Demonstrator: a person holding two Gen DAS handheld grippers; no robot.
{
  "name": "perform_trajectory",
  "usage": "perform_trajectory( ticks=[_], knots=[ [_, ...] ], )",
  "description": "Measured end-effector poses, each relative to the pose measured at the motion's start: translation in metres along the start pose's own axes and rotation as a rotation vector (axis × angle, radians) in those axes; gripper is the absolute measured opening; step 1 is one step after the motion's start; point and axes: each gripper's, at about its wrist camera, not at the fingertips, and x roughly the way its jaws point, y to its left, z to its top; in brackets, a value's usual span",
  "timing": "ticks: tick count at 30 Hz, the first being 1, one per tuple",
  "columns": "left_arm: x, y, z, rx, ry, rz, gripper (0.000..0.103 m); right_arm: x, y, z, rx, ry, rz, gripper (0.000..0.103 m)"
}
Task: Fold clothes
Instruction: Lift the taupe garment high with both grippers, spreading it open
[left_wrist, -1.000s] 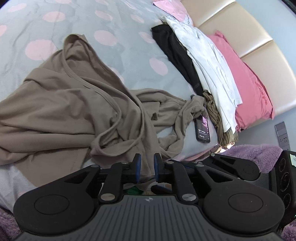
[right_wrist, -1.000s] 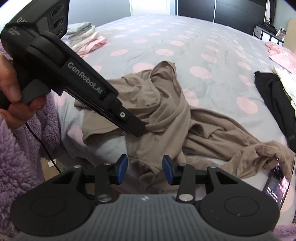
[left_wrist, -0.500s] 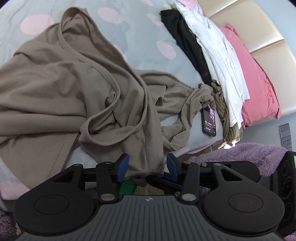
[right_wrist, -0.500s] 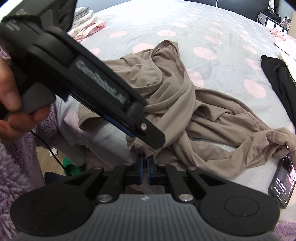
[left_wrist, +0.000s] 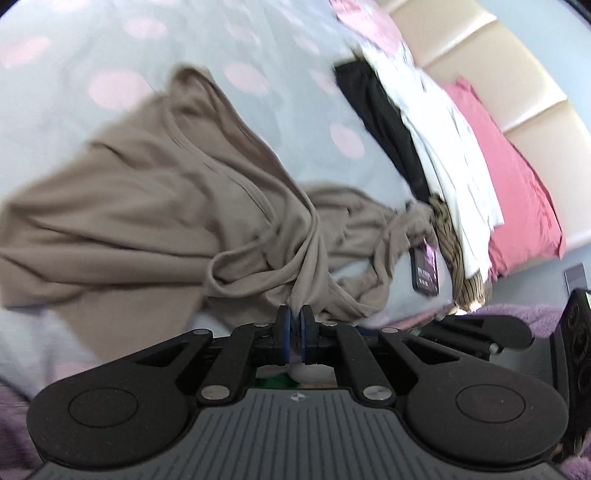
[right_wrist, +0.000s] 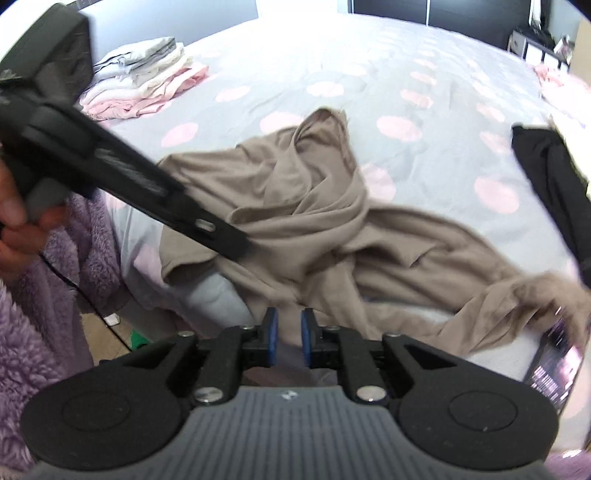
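Observation:
A crumpled tan garment (left_wrist: 166, 206) lies spread across the near edge of the bed, and the right wrist view shows it (right_wrist: 314, 221) too. My left gripper (left_wrist: 294, 319) is shut on a hanging fold at the garment's near edge. Seen from the side in the right wrist view, the left gripper (right_wrist: 242, 251) reaches into the cloth, held by a hand (right_wrist: 14, 218). My right gripper (right_wrist: 289, 328) is opening. A flap of the tan cloth sits in the narrow gap between its blue pads (right_wrist: 272, 332), and they do not press on it.
A phone (left_wrist: 424, 269) lies at the bed's edge, touching the tan sleeve. A black garment (left_wrist: 384, 110), a white one (left_wrist: 450, 147) and a pink pillow (left_wrist: 517, 192) lie by the headboard (left_wrist: 461, 48). Folded clothes (right_wrist: 144, 81) are stacked at the far left corner. A purple fleece sleeve (right_wrist: 37, 332) is close by.
The left gripper's jaws, wide half a second ago, have closed on the garment's edge and drawn it back a little. The right gripper's jaws, then shut on cloth, have parted.

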Motion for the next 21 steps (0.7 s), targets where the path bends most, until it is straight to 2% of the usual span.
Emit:
perform_trajectory(
  ticks=[3,7,11,14,17,21],
  knots=[
    [-0.033,0.006,0.003,-0.003,-0.054,0.037,0.003,-0.008,-0.006,0.018,-0.078,-0.013,-0.015,0.022],
    [-0.078,0.023,0.005,-0.011,-0.116,0.138,0.003,-0.011,-0.018,0.048,-0.206,-0.032,-0.06,0.022],
    [-0.116,0.053,0.007,-0.072,-0.174,0.248,0.003,-0.002,-0.034,0.082,-0.317,-0.052,-0.04,0.022],
    [-0.136,0.076,0.007,-0.13,-0.211,0.309,0.003,0.013,-0.044,0.107,-0.383,-0.057,0.006,0.022],
    [-0.153,0.098,0.006,-0.19,-0.25,0.358,0.003,0.035,-0.056,0.131,-0.386,-0.046,0.049,0.022],
    [-0.166,0.123,0.006,-0.273,-0.292,0.384,0.003,0.074,-0.062,0.159,-0.297,-0.043,0.114,0.022]
  ],
)
